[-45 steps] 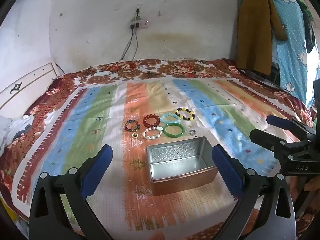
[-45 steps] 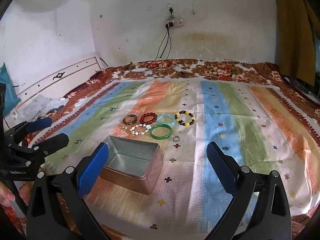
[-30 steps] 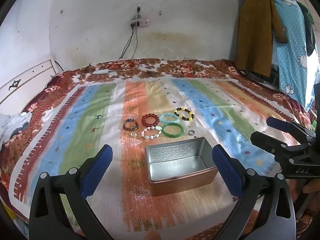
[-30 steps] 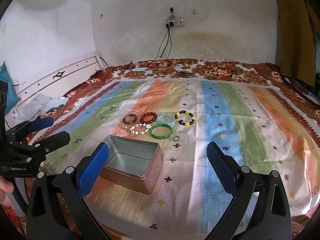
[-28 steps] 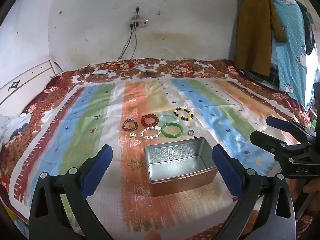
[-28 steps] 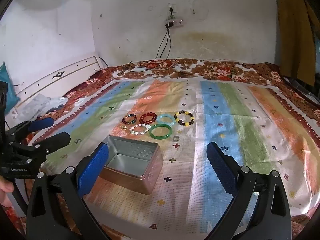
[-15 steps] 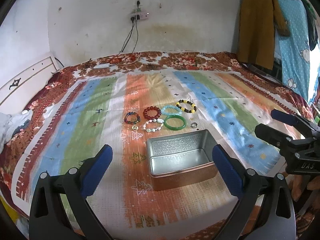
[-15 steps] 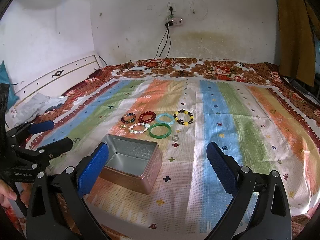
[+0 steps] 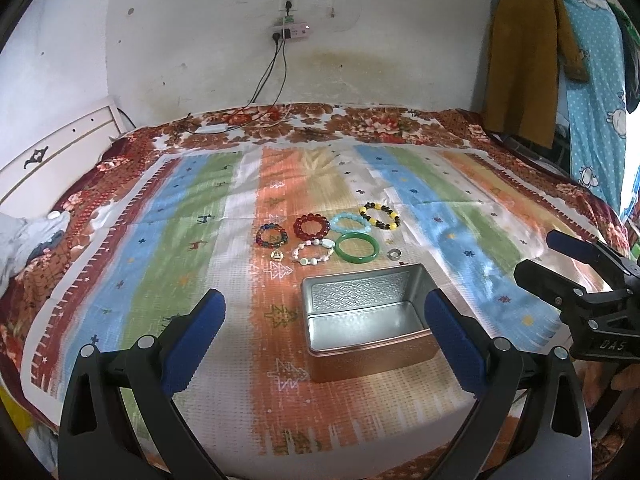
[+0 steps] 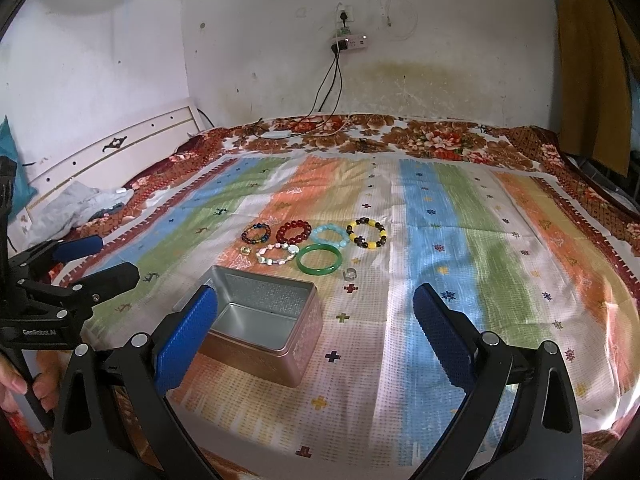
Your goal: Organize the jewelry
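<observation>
Both the left hand-held gripper (image 9: 322,336) and right hand-held gripper (image 10: 316,332) hover level, jaws spread wide and empty, above the bed (image 9: 180,280) before the tin (image 9: 366,322).

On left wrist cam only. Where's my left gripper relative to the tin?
Observer: In the right wrist view, the left gripper is off to the left of the tin, apart from it, jaws open.
Operator: Right gripper holding anything?
Observer: No. The right gripper is wide open, with nothing in its gap.
Operator: What's holding the left one?
Observer: A bare hand grips its handle at the lower left edge.
</observation>
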